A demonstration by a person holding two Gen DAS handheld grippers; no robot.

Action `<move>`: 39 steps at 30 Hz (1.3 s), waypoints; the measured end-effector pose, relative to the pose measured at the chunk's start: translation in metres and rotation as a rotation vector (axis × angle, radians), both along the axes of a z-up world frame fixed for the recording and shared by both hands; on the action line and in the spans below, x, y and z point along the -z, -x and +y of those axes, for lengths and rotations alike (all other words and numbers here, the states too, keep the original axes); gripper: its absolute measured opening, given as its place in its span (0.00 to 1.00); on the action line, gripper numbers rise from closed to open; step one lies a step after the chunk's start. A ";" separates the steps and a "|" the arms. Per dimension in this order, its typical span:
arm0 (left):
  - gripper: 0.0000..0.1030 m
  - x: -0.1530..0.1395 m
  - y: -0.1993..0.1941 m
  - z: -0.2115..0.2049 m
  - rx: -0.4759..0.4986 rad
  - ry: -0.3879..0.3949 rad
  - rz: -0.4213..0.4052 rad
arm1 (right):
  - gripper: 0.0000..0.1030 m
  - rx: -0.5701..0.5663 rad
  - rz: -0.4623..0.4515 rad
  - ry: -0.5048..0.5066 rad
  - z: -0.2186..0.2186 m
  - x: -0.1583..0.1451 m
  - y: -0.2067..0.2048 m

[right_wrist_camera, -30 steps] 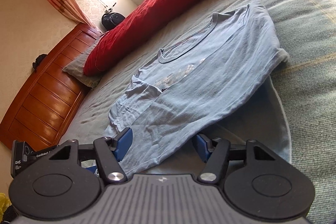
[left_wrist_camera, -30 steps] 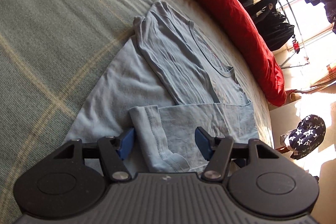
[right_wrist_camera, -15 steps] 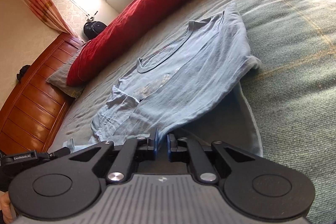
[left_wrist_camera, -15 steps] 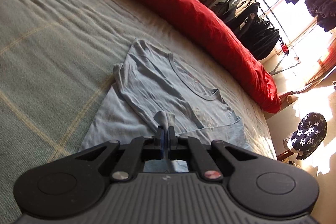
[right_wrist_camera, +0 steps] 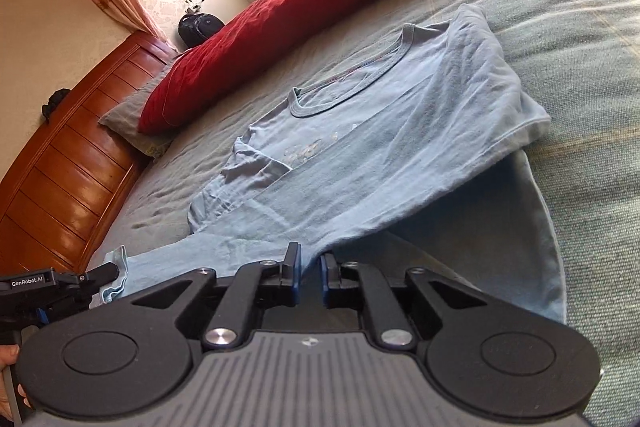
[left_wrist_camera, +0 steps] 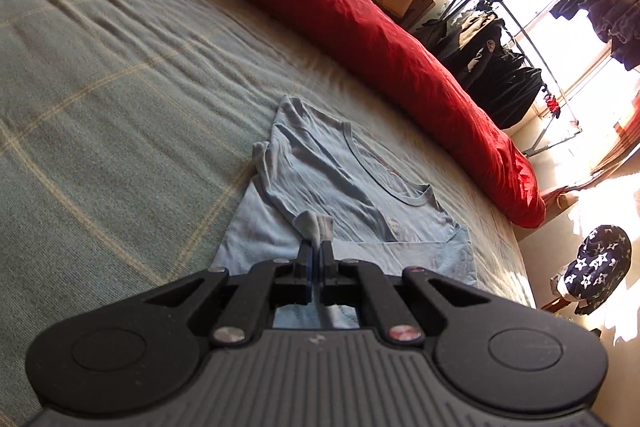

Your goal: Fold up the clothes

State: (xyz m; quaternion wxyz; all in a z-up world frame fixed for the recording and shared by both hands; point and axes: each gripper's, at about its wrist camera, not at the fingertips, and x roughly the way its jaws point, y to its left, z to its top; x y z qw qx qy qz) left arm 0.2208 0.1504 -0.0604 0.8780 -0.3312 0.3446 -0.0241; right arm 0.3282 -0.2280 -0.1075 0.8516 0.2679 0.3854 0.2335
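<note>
A light blue t-shirt [left_wrist_camera: 340, 179] lies on the green checked bedspread [left_wrist_camera: 100, 87], one side folded over its middle and the neckline far from me. My left gripper [left_wrist_camera: 316, 259] is shut on a pinch of its near hem, and a tuft of cloth sticks up past the pads. In the right wrist view the same t-shirt [right_wrist_camera: 400, 131] slopes up from the bed. My right gripper [right_wrist_camera: 310, 275] grips the lifted hem edge; its jaws are opening slightly with the cloth still between them. The left gripper [right_wrist_camera: 108, 271] shows at the lower left holding cloth.
A long red duvet [left_wrist_camera: 360, 11] runs along the far side of the bed. A wooden headboard [right_wrist_camera: 72, 163] and a grey pillow [right_wrist_camera: 128, 119] stand at one end. A rack of dark clothes [left_wrist_camera: 500, 67] and a star-patterned bag [left_wrist_camera: 600, 267] are beyond the bed.
Both grippers went from wide open around the hem to closed on it. The left one then rose, lifting the pinched cloth off the bed.
</note>
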 end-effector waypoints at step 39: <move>0.36 -0.002 0.017 -0.032 0.123 -0.113 0.019 | 0.56 0.107 -0.109 0.676 -0.030 -0.020 0.002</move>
